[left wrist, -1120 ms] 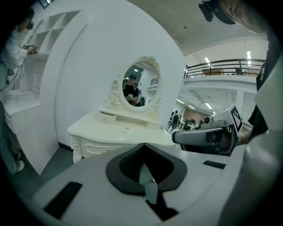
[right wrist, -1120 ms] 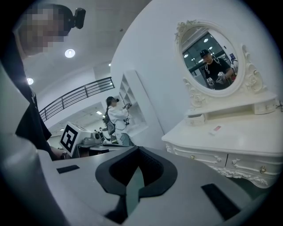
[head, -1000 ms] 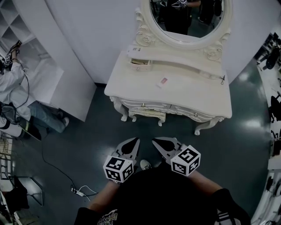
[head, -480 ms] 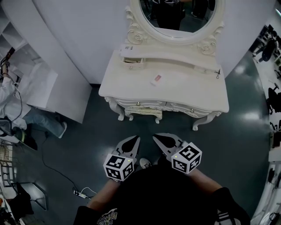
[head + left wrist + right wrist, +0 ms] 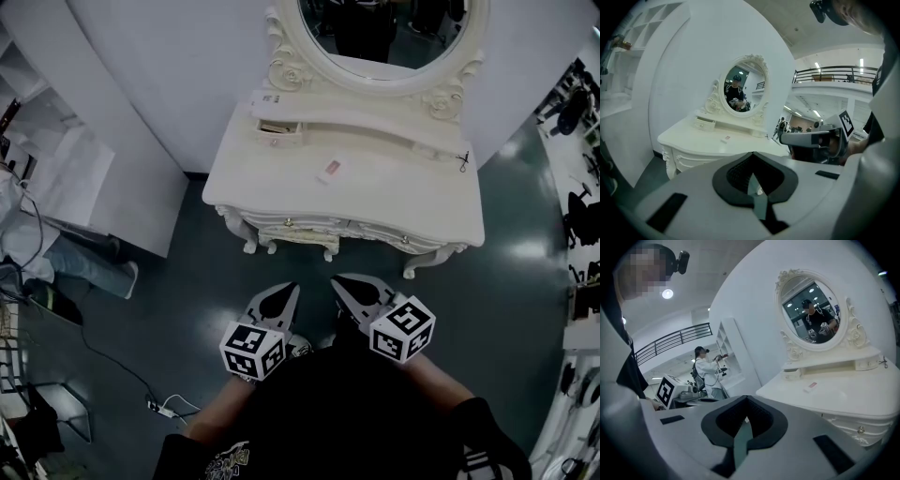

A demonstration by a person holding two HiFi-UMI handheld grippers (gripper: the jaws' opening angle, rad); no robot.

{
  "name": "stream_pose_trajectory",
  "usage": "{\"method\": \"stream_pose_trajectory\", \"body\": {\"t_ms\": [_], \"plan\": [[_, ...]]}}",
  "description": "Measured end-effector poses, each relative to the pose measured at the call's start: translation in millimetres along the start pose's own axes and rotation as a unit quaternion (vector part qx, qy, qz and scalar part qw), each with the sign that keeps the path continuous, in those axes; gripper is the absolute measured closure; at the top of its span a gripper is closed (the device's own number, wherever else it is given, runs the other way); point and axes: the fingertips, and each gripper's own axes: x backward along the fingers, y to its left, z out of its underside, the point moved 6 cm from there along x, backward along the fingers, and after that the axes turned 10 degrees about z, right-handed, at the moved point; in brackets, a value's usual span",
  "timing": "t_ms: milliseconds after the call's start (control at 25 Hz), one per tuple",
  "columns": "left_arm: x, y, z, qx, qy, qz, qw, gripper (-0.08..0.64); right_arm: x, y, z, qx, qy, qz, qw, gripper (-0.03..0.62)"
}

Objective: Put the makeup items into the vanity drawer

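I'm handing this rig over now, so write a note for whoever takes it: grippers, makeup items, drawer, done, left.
Left gripper: shut, empty, held low in front of the cream carved vanity.
Right gripper: shut, empty, beside it.
Small flat white makeup item with a pink end lies on the vanity top.
Small upper drawer at back left looks pulled out; front drawers closed.
Done: nothing seen stowed.
To do: pick up the item, drawer it.

Top: I see a white vanity table [image 5: 375,202].
On it: a small flat packet [image 5: 328,172] with a red mark, left of centre.
Back shelf: a small drawer [image 5: 279,131] juts out at left; a tiny dark item [image 5: 462,159] lies at right, which I can't identify.
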Motion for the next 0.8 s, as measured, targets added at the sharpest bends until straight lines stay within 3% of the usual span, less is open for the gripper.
{"method": "stream_pose_trajectory", "body": {"t_ms": [800], "plan": [[-72.0,33.0,-32.0,0.027,-0.021,-0.029,0.999,0.56,-55.7,-78.8,-50.1,0.023,0.026,-0.03,0.999,0.563]]}}
